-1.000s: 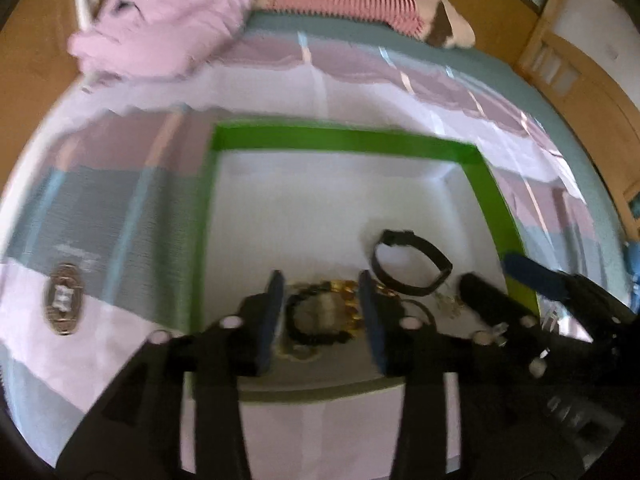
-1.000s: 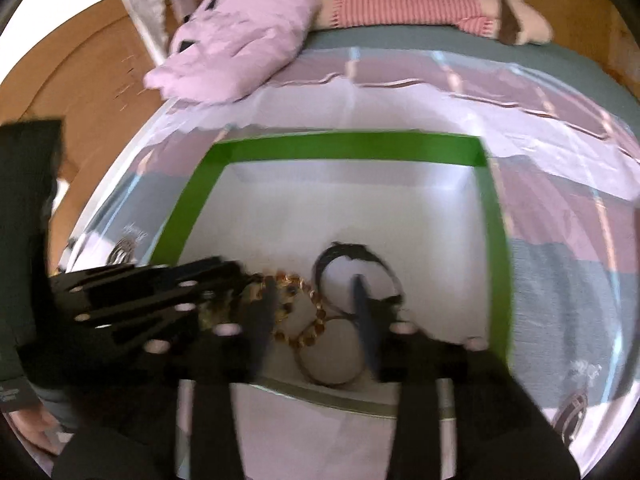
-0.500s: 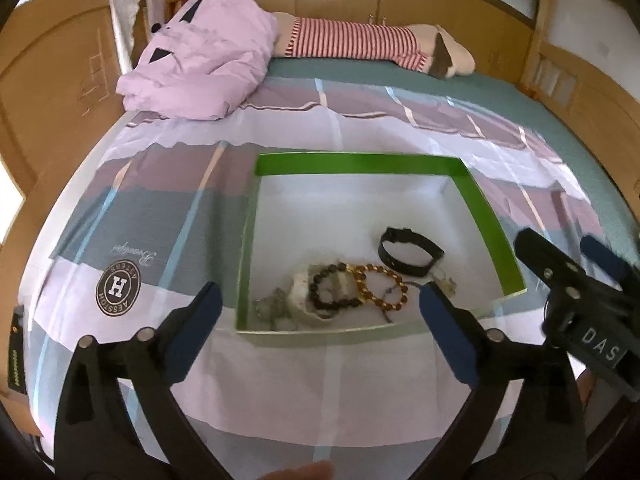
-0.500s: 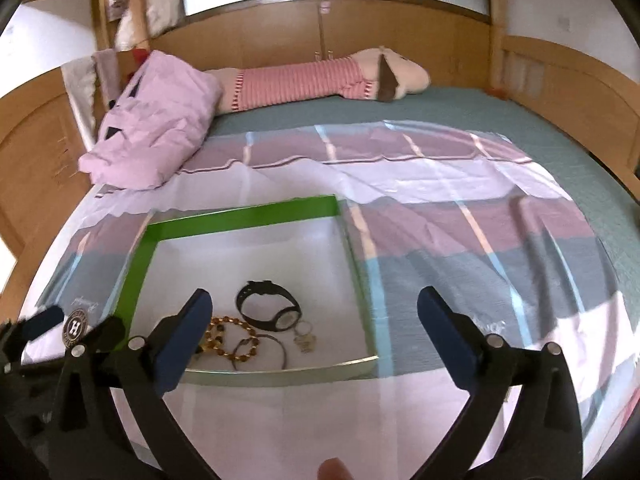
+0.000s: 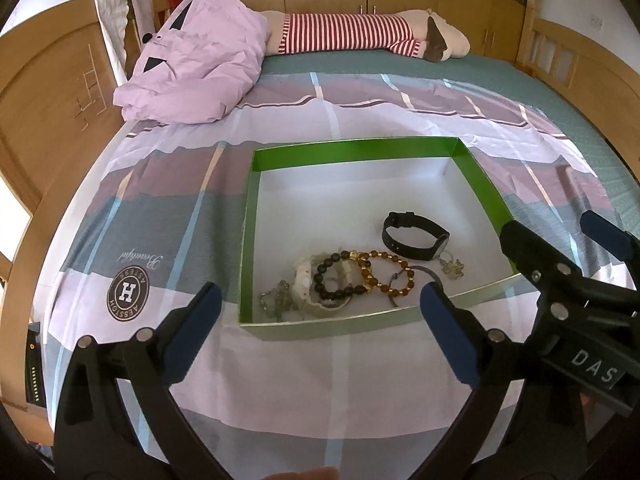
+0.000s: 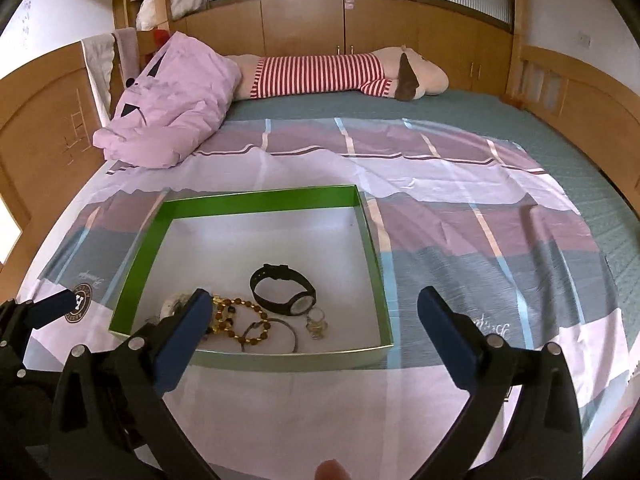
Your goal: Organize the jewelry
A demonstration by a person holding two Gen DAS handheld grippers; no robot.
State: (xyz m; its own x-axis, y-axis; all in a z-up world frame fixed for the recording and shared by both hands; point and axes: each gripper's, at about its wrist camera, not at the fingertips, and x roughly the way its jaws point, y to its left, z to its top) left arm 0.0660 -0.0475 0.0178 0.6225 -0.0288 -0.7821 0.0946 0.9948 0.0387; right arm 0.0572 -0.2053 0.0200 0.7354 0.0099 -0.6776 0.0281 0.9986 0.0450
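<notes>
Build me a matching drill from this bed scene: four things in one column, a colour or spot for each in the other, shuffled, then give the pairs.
Things:
1. watch
2. amber bead bracelet
3. crumpled quilt
4. left tongs

Descriptions:
A. pale purple, lying beside the striped plush toy
B. open and empty, hanging at the box's near wall
C. black strap, farthest piece from the box's near wall
D. golden-brown, beside the dark bead bracelet

All jewelry lies inside the green-rimmed box.

Pairs: 1-C, 2-D, 3-A, 4-B
</notes>
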